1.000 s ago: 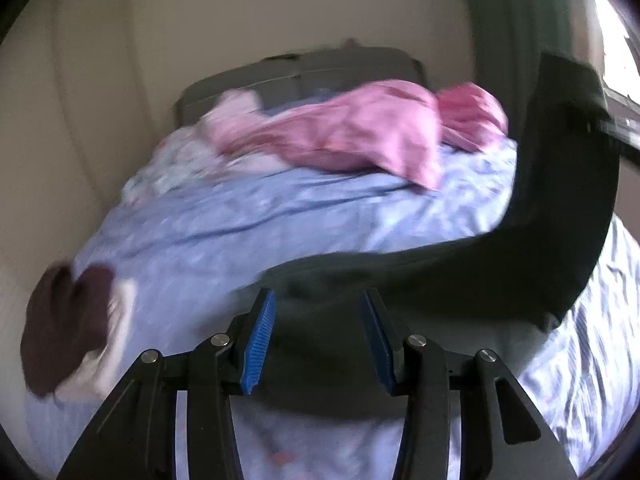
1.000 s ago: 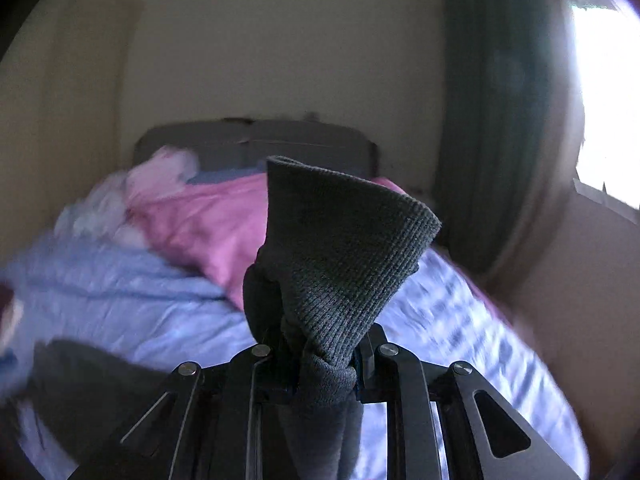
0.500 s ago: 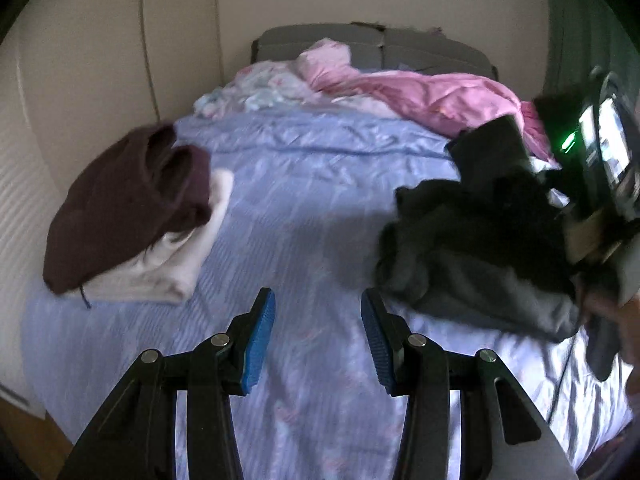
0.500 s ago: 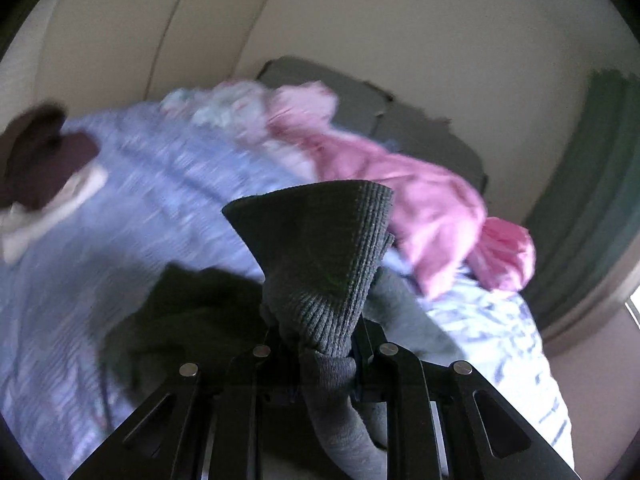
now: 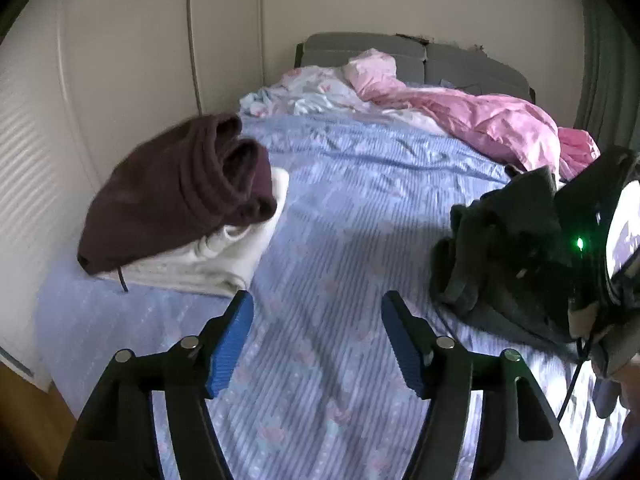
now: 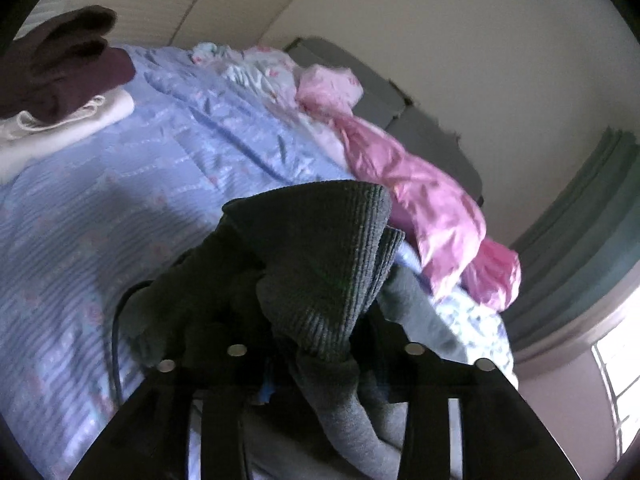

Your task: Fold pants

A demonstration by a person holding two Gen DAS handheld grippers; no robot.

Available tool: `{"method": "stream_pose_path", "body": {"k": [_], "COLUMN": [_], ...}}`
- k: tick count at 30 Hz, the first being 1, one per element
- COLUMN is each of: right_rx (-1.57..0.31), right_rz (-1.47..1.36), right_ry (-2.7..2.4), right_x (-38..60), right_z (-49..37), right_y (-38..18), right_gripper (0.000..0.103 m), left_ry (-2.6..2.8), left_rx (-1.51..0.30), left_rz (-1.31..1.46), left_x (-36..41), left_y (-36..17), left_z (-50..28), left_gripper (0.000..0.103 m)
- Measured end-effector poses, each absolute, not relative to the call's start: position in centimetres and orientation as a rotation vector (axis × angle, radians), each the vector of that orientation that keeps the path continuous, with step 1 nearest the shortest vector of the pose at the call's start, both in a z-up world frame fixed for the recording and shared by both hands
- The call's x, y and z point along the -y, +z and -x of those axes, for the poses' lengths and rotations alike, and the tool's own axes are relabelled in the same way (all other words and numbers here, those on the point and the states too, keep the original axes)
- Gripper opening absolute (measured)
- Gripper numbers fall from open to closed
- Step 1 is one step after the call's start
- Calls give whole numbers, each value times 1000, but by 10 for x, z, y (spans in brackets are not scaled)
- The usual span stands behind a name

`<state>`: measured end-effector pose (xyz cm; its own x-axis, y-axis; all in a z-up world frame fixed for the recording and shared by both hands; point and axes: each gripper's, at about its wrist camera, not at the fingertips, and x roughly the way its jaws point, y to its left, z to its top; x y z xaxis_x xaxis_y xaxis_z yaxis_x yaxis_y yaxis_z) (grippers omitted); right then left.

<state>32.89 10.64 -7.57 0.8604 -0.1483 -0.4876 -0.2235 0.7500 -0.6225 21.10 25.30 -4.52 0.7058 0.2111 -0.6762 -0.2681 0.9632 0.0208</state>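
Note:
The dark grey pants [image 5: 500,248] lie bunched in a heap on the right side of the blue bed sheet [image 5: 340,200]. My left gripper [image 5: 316,312] hovers over bare sheet to the left of the heap, open and still opening, with nothing between its blue pads [image 5: 228,340]. My right gripper [image 6: 324,344] is low over the heap. The pants' ribbed cuff [image 6: 324,248] stands up between its jaws, which are opening; the cloth looks narrower than the gap. The pads are mostly hidden by cloth.
A folded maroon garment [image 5: 180,200] rests on a folded white one [image 5: 224,256] at the left of the bed. A pink duvet [image 5: 480,120] and pale bedding lie before the grey headboard [image 5: 400,52]. Wardrobe doors stand left, a green curtain [image 6: 580,216] right.
My left gripper let go of the pants, swung left over bare sheet and spread wider. My right gripper came down to the bed with the cuff and its jaws have parted.

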Motion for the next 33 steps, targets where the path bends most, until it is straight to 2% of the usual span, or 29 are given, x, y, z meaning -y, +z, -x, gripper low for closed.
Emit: {"method": "stream_pose_path", "body": {"k": [1,2,4,9,12,17,21,26,33], "right_rx": [-531,-513,-456,-365,-318,-381,-529,-645,-658], "right_rz": [733,715,690,746,649,420,141,-115,-158], "right_ry": [54,96,155,167,181,177,134,63,48], "right_x": [-106,-107,-110,-116,-78,10,89,151,165], "right_z": [-327,-326,-315,-288,-271,-271,-292,-313,-319], "right_y": [-74,-71,-62,-41,-14,23,18,-15,-26], "right_gripper": [67,103,102,102,102,102,103,102,102], "left_ry": [271,273,282,224,135,-49,-172,-265,-246], "left_rx": [-728,-718,-687,-637,-631,-661,-725,-821,-955], "left_rz": [70,63,37,22,26,44,121,255,457], "left_x": [-249,-248,-242,-225,-207,-161,-136,-110,-101], "left_y": [-41,-38,-30,-8,2,5,2,-14,-53], "left_z": [-211,-211,-209,-209,-219,-255,-292,-323,-364], "left_gripper": [70,75,80,80,81,81,81,68,61]}}
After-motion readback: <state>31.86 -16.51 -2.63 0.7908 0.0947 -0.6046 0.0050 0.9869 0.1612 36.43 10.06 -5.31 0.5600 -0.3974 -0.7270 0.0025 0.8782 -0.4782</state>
